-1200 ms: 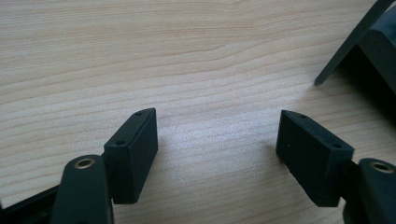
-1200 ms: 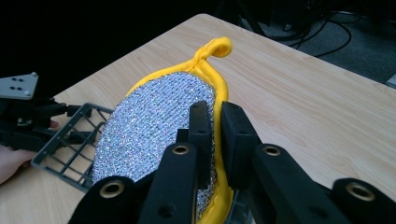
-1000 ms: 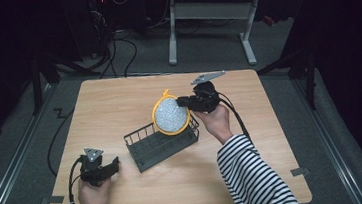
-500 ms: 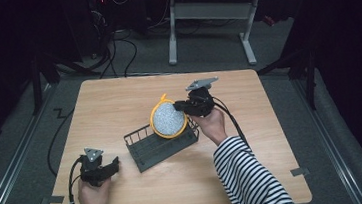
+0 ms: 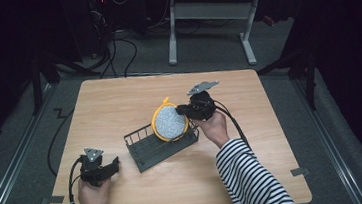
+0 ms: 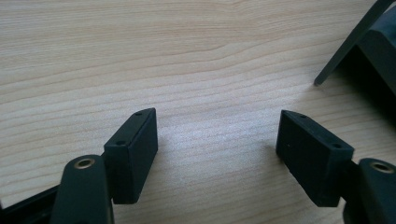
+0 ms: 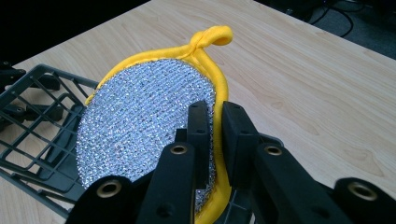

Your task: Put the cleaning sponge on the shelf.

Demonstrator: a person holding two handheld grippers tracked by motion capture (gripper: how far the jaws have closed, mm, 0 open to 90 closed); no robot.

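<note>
Scouring pad going into the wire rack

Scouring pad (image 7: 140, 130), round, silver mesh with a yellow rim and loop, stands on edge at the right end of the dark wire rack (image 5: 160, 146), and that's our focus. Nearest the person, the left gripper (image 5: 106, 168) sits at the table's front left, jaws spread wide over bare wood, nothing between them. Further in, the right gripper (image 7: 214, 122) has its jaws pinched tight on the pad's yellow edge, lower rim dipping inside the basket. Beyond that, open wooden table (image 5: 119, 103). I'd call this the placing step, nearly done. Next up, probably: settle the pad so it leans on the wire, then ease the jaws apart without tipping it out
</note>
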